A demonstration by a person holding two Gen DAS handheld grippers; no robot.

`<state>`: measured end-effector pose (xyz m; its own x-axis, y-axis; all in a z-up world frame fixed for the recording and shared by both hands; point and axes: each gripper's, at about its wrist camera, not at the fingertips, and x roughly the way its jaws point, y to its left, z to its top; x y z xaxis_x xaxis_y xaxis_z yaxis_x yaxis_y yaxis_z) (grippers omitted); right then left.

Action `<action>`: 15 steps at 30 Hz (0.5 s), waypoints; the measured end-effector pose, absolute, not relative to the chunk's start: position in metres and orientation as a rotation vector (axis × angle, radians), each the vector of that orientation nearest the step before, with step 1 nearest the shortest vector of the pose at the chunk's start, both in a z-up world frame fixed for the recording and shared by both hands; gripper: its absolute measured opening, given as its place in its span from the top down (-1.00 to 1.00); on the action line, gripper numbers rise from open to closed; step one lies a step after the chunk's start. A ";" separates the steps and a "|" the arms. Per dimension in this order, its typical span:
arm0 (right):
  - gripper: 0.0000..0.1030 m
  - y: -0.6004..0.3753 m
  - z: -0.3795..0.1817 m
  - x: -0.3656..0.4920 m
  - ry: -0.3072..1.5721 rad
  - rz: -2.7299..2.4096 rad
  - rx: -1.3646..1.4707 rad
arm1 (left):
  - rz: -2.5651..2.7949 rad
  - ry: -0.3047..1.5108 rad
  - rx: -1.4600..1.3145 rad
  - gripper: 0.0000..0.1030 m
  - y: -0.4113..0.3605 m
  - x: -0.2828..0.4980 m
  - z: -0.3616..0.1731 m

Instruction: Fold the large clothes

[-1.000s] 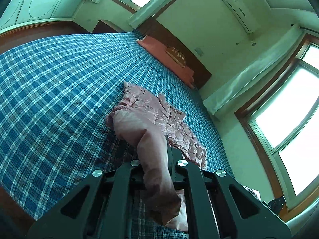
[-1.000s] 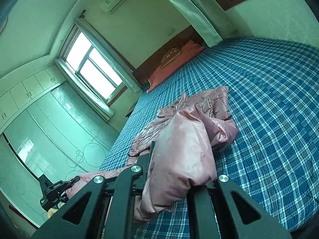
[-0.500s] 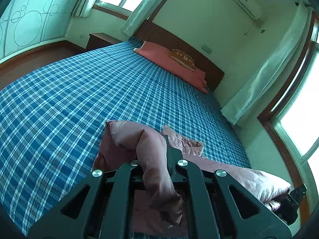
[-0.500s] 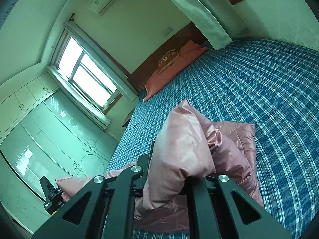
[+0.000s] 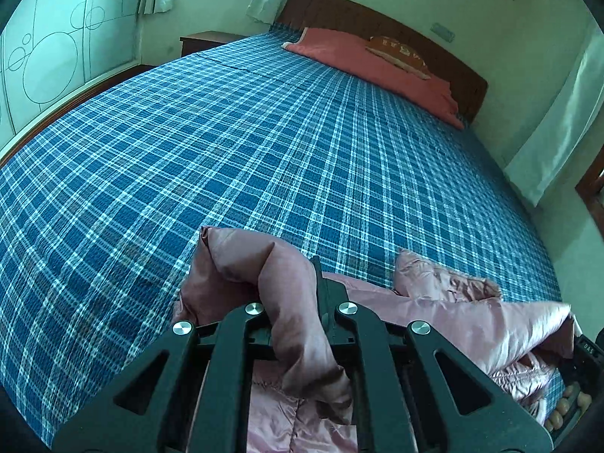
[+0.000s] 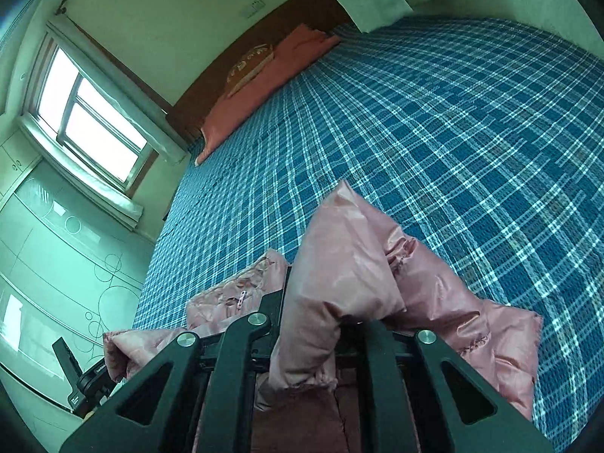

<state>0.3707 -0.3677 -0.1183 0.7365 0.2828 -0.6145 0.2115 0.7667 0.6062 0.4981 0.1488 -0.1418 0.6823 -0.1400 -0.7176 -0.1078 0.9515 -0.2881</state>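
Both hand-held grippers are clamped on the pink puffy jacket [image 5: 472, 321]: left hand-held gripper [image 5: 302, 302] and right hand-held gripper [image 6: 324, 302] each pinch 1 bunched edge. The jacket is at the bed's [image 5: 264, 143] foot end, far from the pillow [image 5: 370, 64]. Imo keep both edges level and taut, then lay it flat.

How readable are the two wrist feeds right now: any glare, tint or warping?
Left wrist: green tint, bed bowed by the fisheye, pink jacket sharp. Right wrist: window blown out white, horizon tilted, dark corners, jacket sheen but no blur.
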 end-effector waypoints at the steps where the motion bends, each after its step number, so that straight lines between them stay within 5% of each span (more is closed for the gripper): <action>1: 0.62 -0.368 -0.123 0.376 0.778 0.040 0.711 | -0.021 0.833 -0.306 0.77 0.147 0.504 -0.146; 5: 0.16 -0.371 -0.118 0.372 0.752 0.070 0.728 | -0.048 0.860 -0.334 0.50 0.150 0.513 -0.147; 9: -0.12 -0.373 -0.100 0.350 0.665 0.098 0.731 | -0.096 0.819 -0.481 -0.33 0.169 0.503 -0.131; 15: -0.19 -0.360 -0.086 0.337 0.646 0.068 0.652 | -0.042 0.684 -0.493 -0.49 0.186 0.484 -0.099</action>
